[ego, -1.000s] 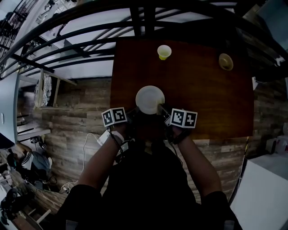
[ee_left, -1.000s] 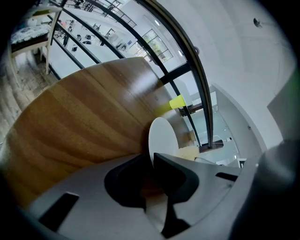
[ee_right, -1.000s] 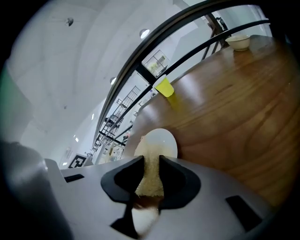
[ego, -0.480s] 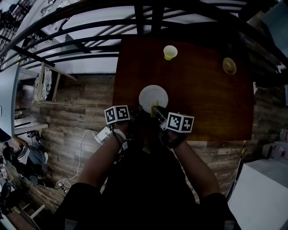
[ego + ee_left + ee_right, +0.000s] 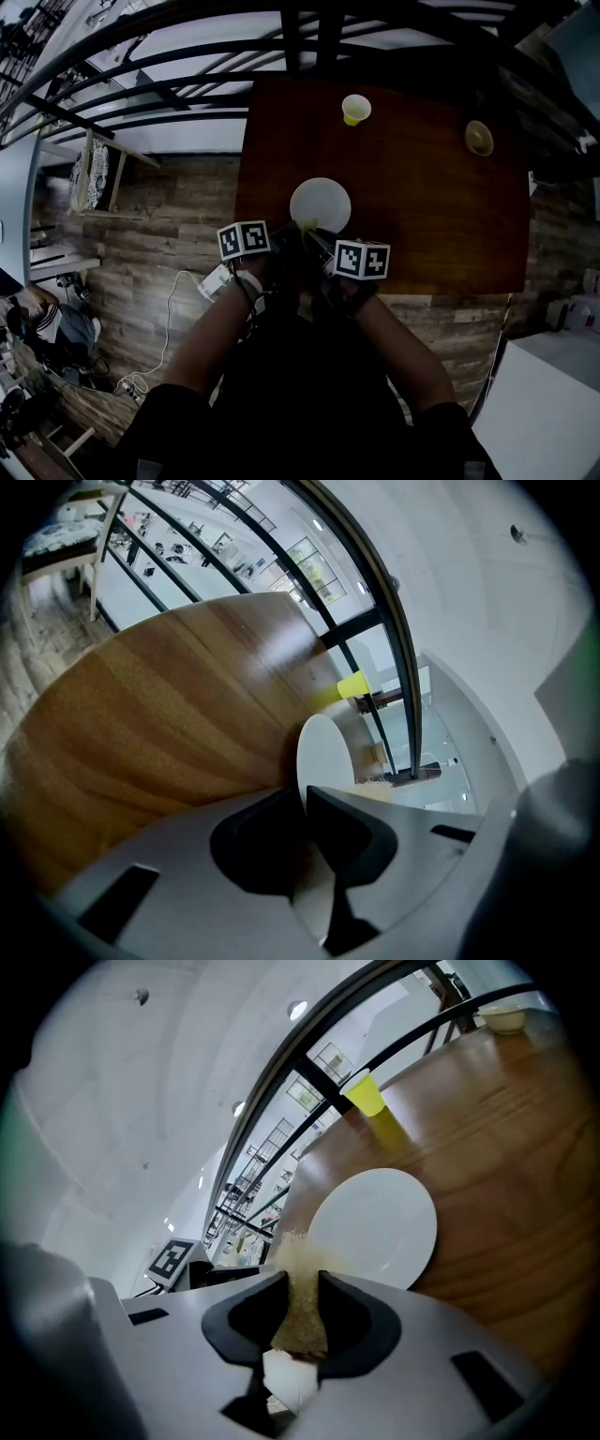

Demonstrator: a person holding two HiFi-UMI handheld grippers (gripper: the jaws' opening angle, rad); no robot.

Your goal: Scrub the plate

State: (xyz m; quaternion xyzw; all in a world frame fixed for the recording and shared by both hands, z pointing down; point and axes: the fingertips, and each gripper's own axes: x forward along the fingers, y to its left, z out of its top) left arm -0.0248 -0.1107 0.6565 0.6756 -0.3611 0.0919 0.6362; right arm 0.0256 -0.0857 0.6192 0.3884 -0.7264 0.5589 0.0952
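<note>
A white plate (image 5: 321,204) sits on the brown table (image 5: 422,216), near its front edge. My left gripper (image 5: 306,797) is shut on the plate's (image 5: 323,752) near rim, which runs between the two jaws. My right gripper (image 5: 302,1281) is shut on a tan scrub pad (image 5: 298,1312). The pad's frayed tip is at the plate's (image 5: 375,1227) near-left rim, close to the left gripper's marker cube (image 5: 172,1259). In the head view both grippers sit side by side just in front of the plate, the left gripper (image 5: 284,236) beside the right gripper (image 5: 314,234).
A yellow cup (image 5: 355,109) stands at the far edge of the table, also visible in the right gripper view (image 5: 364,1094). A small tan bowl (image 5: 478,138) sits at the far right. Black railings (image 5: 187,94) run beyond the table, and wooden floor lies to the left.
My right gripper, holding the scrub pad, has moved left and back toward me, from the plate's right side to its near rim. The left gripper has kept its hold on the plate.
</note>
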